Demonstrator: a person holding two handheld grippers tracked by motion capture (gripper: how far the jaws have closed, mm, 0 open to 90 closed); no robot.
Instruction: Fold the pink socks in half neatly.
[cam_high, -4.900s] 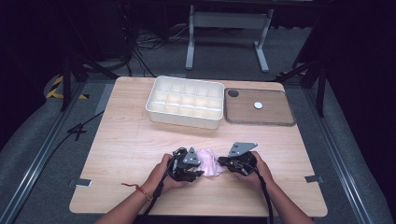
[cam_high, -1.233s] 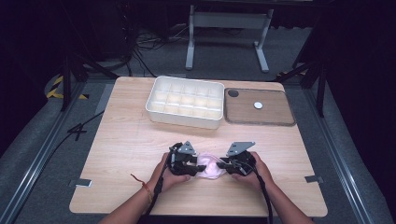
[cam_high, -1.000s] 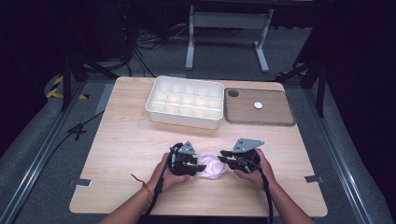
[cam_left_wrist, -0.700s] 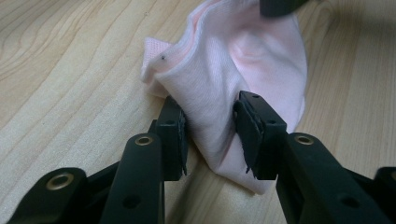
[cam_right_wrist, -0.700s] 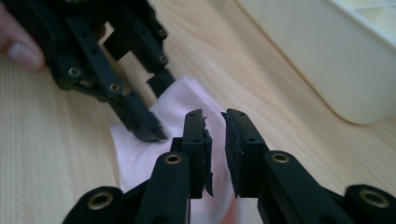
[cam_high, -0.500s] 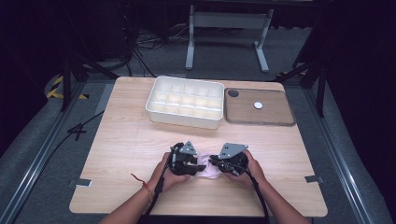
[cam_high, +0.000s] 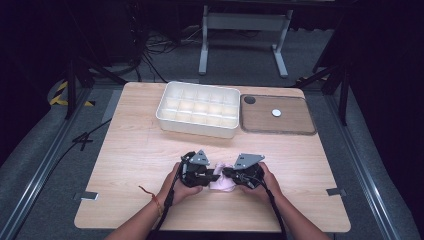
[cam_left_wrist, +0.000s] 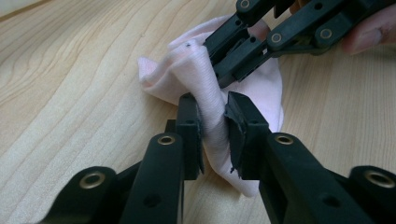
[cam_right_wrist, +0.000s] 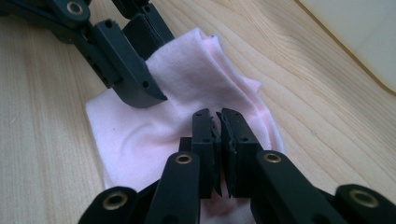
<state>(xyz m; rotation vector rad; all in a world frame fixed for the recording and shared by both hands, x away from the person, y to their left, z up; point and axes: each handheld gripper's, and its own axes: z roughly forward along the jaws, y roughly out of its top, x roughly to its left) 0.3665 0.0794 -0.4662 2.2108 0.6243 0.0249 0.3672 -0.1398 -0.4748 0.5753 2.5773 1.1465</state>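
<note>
The pink cloth (cam_high: 222, 181) lay on the table (cam_high: 130, 150) near the front edge — between both grippers. The left gripper (cam_left_wrist: 214, 128) pinched a fold of it. The right gripper (cam_right_wrist: 218, 140) had just been closing and nipped its edge. The white tray (cam_high: 197, 110) was well apart, so most of the work looked left to do.

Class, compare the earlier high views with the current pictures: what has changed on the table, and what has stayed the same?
The right gripper moved in toward the left gripper, and both sets of jaws have just been closing: the left now pinches a raised fold of the pink cloth, and the right's jaws stand nearly together at the cloth, its grip unclear. The cloth is more bunched between them. The white divided tray and wooden lid kept their places.
</note>
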